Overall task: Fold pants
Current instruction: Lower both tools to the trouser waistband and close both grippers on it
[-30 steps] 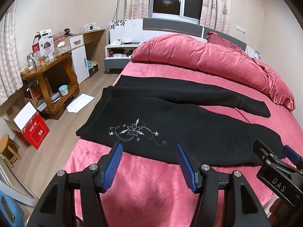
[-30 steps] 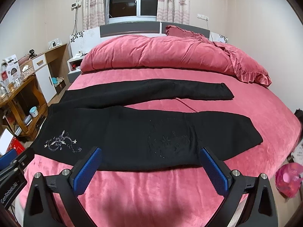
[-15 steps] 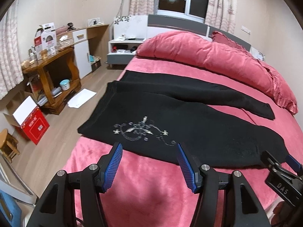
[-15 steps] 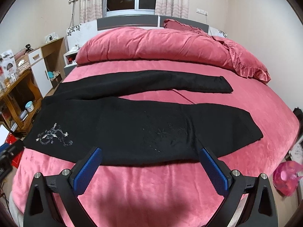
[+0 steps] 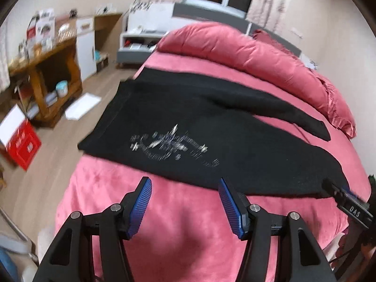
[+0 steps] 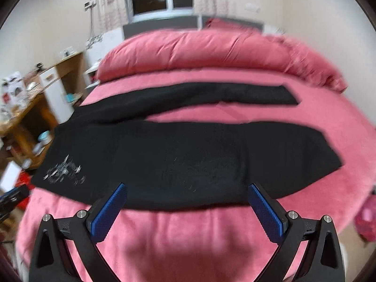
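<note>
Over the pants (image 6: 188, 159), both tongs (image 5: 184, 202) (image 6: 185, 208) gape empty; only the left view shows floor (image 5: 47, 169)

Both views are smeared by motion. The silver embroidery (image 5: 174, 144) on the black pants (image 5: 211, 127) streaks into dashes, so its pattern cannot be made out; in the right wrist view it is a pale smudge. Small items on the wooden shelf unit (image 5: 44, 70) are too blurred to name. The right gripper (image 5: 347, 202) shows only as a sliver cut off at the left wrist view's right edge, its fingers out of sight. A pink object (image 6: 366, 218) on the floor is cropped and unreadable.
</note>
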`<act>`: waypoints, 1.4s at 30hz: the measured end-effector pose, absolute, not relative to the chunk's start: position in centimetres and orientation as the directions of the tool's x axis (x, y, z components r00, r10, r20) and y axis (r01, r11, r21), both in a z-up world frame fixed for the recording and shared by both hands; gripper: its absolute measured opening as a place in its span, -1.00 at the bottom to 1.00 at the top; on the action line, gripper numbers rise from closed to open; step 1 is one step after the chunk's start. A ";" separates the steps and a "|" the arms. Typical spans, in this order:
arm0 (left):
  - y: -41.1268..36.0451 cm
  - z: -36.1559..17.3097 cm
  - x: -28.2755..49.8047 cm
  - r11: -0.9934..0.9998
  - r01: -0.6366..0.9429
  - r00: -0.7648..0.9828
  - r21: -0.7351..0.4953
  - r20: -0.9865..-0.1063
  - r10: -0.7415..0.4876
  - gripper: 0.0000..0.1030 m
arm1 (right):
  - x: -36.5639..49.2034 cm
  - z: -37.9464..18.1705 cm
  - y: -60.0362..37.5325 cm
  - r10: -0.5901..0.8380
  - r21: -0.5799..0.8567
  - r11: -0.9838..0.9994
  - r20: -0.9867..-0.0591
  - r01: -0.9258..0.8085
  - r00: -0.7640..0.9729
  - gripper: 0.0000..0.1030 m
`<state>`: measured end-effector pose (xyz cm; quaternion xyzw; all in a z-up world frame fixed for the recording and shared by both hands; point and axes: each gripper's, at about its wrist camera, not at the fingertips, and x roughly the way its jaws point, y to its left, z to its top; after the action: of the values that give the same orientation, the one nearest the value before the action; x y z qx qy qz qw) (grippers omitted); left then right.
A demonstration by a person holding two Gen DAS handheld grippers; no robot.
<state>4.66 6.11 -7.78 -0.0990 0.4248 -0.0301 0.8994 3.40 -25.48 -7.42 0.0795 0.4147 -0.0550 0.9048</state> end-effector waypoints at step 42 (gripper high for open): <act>18.9 -18.3 13.7 0.695 -0.415 0.695 -0.587 -0.698 -0.174 -0.16 | 0.0 -17.5 -51.8 0.127 0.712 0.535 -0.599 0.454 0.790 -0.05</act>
<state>13.71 18.87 -18.33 -0.3839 0.3841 0.0720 0.8366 0.03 -51.78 -17.51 0.4715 0.3080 -0.0998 0.8203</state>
